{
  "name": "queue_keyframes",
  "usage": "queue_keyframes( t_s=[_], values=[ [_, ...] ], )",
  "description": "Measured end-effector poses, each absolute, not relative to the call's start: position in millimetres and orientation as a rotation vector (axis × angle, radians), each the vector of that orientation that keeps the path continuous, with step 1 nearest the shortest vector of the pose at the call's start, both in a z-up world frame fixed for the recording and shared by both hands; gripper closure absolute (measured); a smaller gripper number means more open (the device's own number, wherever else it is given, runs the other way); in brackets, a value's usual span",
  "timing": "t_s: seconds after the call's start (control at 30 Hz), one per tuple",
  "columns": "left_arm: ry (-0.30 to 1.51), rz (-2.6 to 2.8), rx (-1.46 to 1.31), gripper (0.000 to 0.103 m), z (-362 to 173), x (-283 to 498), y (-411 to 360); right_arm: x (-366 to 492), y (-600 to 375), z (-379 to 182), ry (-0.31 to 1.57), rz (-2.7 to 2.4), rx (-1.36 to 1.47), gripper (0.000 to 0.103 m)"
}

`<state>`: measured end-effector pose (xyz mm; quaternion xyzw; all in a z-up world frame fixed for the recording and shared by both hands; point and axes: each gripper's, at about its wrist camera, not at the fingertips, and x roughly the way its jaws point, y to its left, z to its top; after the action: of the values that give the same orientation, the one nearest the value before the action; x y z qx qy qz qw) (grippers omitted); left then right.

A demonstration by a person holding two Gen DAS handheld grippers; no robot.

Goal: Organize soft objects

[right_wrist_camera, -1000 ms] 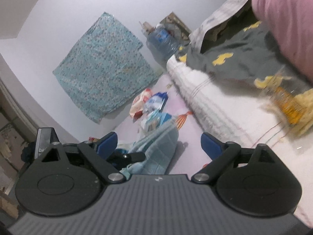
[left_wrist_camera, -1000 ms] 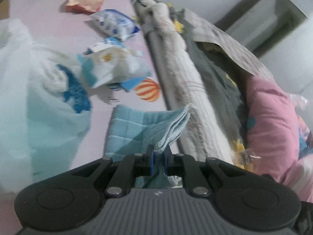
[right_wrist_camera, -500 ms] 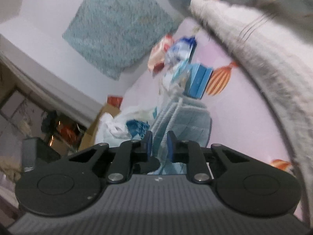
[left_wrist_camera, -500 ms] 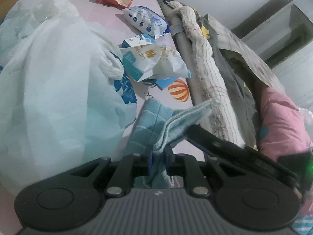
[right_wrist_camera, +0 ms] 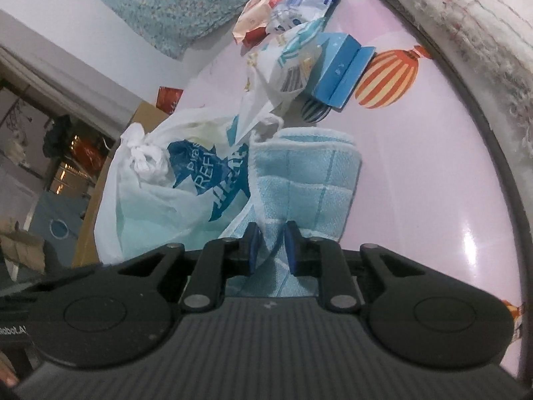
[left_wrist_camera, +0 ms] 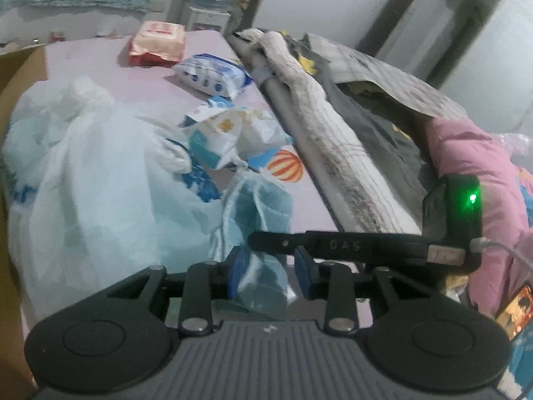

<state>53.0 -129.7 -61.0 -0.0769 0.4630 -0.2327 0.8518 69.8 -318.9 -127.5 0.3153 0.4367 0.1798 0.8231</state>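
Right tongs pinch blue towel on pink tabletop.

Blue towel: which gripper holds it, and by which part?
The right gripper is shut on the blue towel's near edge. The left gripper is opening, towel between its jaws.

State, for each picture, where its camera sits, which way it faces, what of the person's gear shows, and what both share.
Left wrist: on the left gripper, facing down across the pink table; its jaws are opening around the blue towel.
Right wrist: on the right gripper, facing down, shut on the same towel.
Shared: towel, white bag, packets.
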Motion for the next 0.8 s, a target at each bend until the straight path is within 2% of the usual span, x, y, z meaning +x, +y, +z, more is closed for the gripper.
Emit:
queue_keyframes(
  t_s=[0.07, 0.23, 0.4, 0.53, 0.63, 0.8],
  values=[
    [1.003, -0.497, -0.158, 0.067, -66.0, 56.4, -132.8, 64.1, -325.8, -122.0, 0.906, 0.382, 0.695, 0.075],
    [1.064, -0.488, -0.157, 0.068, -82.1, 61.5, -134.9, 44.3, -349.2, -105.9, 0.829, 0.299, 0.702, 0.059],
    [1.083, -0.479, -0.158, 0.068, -89.8, 62.5, -130.5, 54.9, -346.5, -121.9, 0.910, 0.247, 0.661, 0.059],
    [1.072, -0.486, -0.143, 0.067, -89.8, 61.9, -128.3, 66.0, -332.4, -127.2, 0.927, 0.259, 0.599, 0.061],
    [1.067, -0.499, -0.127, 0.063, -90.4, 62.8, -129.4, 70.7, -320.6, -126.4, 0.942, 0.235, 0.522, 0.085],
    [1.073, -0.542, -0.103, 0.053, -90.6, 60.9, -134.9, 59.7, -326.8, -128.8, 0.944, 0.228, 0.546, 0.092]
  ],
)
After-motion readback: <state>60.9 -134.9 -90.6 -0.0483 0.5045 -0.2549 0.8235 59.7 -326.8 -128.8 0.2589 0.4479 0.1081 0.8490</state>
